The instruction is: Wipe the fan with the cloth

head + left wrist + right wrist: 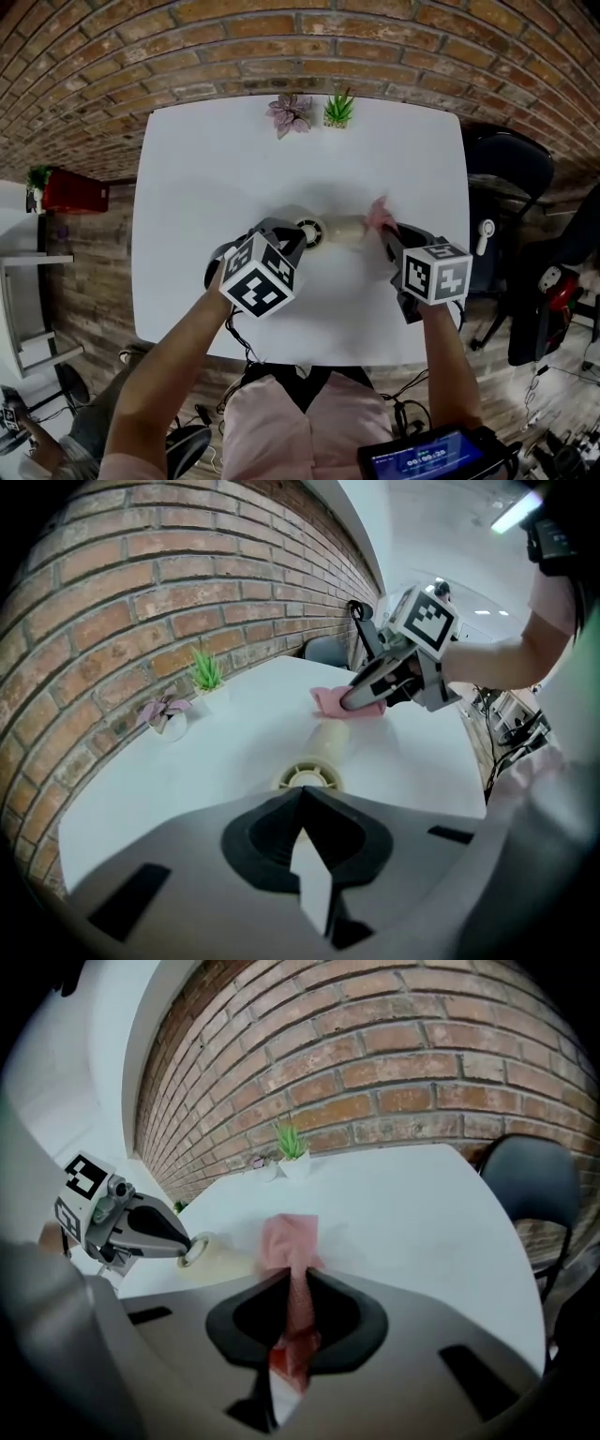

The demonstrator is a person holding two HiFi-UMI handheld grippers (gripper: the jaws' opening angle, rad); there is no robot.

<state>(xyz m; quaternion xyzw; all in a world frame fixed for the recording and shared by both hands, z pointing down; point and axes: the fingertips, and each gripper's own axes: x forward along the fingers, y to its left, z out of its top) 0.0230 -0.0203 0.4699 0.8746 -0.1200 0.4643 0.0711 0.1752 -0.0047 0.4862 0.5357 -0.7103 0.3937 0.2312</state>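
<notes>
The right gripper [292,1277] pinched the limp pink cloth [289,1234]. The left gripper [302,797] sat pressed together beside the handheld fan [314,761]. The fan looked light and likely to slide, so it was best braced at its handle.

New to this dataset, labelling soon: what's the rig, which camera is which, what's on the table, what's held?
No robot: a person holds a two-jaw gripper in each hand. One picture is from a head camera looking down; the other two cameras ride on the grippers. On the white table: a cream fan and two potted plants by the brick wall. The right gripper has its jaws shut on a pink cloth at the fan's handle. The left gripper has its jaws shut, tips at the fan's round head; whether they pinch its rim is unclear.
</notes>
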